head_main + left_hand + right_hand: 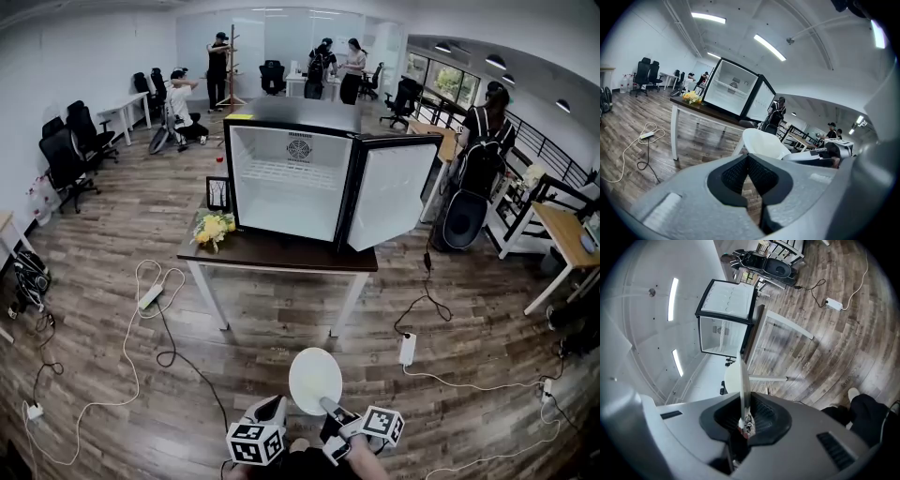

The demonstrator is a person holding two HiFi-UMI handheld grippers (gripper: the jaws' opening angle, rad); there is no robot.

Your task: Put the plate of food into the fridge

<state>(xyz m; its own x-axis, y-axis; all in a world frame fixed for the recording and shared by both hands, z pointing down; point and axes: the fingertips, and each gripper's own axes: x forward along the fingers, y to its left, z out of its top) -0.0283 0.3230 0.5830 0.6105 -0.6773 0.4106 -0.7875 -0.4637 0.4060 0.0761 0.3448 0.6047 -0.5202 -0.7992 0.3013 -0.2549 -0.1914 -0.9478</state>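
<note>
- White plate [315, 378] is clamped by its near rim between the fingers [765, 414] of the right gripper [744, 414]. In the right gripper view it stands edge-on, rising straight out of them. In the head view its round face spreads forward and left of them.
- Grey left gripper [748, 158] has its fingers [731, 176] together at the tips with nothing between them. Only wood floor [281, 328] shows through the slit lower down. The plate lies just beyond these fingers and a little to their right; whether it touches them cannot be told.
- Black-framed mini fridge [291, 173] stands well ahead of both pairs of fingers on a dark wooden worktop [281, 253]. Its door [392, 195] is swung open to the right, and its white interior faces the fingers.
- Yellow flowers [214, 228] and a small picture frame [217, 193] sit at the worktop's left end, ahead and left of the left fingers and beside the fridge.
- Plank floor lies between the fingers and the worktop. One white power strip [150, 297] with a looped cable is ahead-left of the left fingers. A second power strip [407, 349] is ahead-right of the right fingers.
</note>
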